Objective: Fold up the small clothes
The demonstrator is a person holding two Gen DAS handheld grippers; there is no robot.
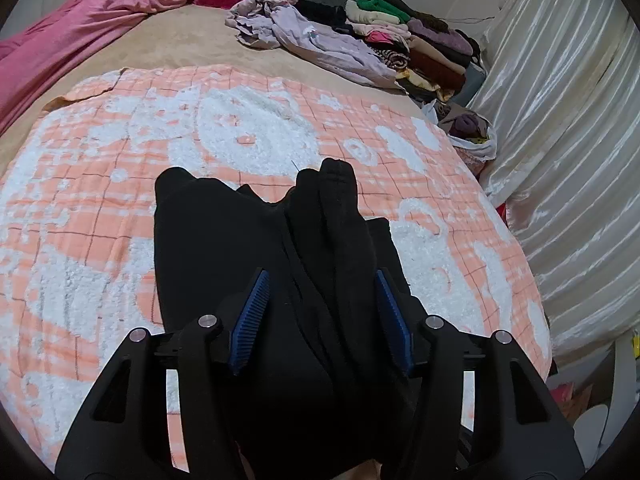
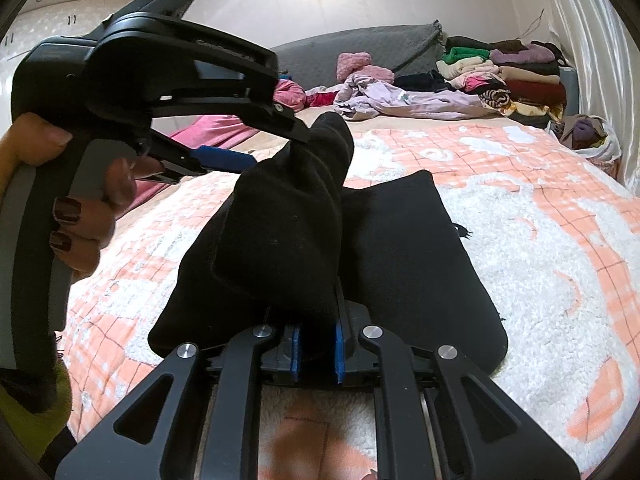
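Black garment (image 2: 328, 248) is spread on the peach-and-white blanket (image 2: 540, 240), one bunched fold pinched tight by the right gripper (image 2: 316, 346). Left gripper (image 1: 322, 304) is held with jaws apart, fabric between them, not clamped.

The black garment (image 1: 224, 248) is matt knit cloth; the peach-and-white blanket (image 1: 100, 208) looks fluffy and rough; the curtain (image 1: 568, 128) is glossy satin; the tool pads (image 1: 250, 320) are ribbed blue rubber.

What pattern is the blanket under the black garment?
Peach-and-white check blanket; clearest in the left wrist view.
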